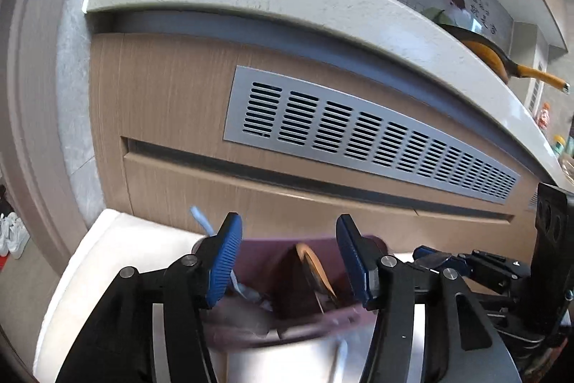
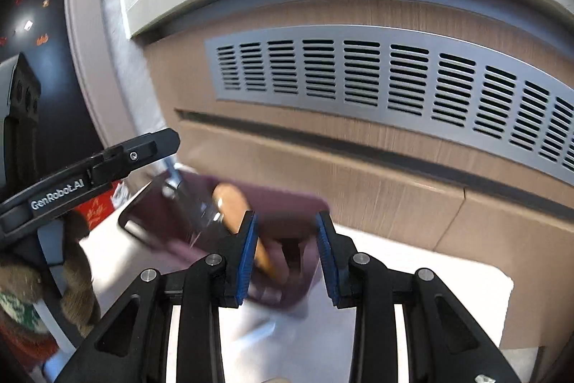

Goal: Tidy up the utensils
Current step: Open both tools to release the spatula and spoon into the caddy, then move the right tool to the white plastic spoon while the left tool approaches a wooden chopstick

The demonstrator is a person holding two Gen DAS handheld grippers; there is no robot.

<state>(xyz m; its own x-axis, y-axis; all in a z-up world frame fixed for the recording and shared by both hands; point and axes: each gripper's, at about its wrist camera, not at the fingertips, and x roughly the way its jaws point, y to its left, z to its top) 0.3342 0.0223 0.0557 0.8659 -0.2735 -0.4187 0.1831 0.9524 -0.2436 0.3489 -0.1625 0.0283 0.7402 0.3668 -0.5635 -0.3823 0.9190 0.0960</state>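
Both jaws open over maroon utensil caddy [image 1: 308, 261].
My left gripper [image 1: 288, 257] and right gripper [image 2: 287, 253] gape wide, holding nothing; wooden utensil [image 2: 233, 203] inside.

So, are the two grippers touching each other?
Apart: right wrist view shows the left gripper well clear of the right gripper, purple holder between them.

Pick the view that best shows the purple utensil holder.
Right wrist view: the purple utensil holder shows its rim, left wall and utensils inside, though blurred. The left wrist view catches only its interior, framed by the left hand-held gripper and smeared at the near rim.
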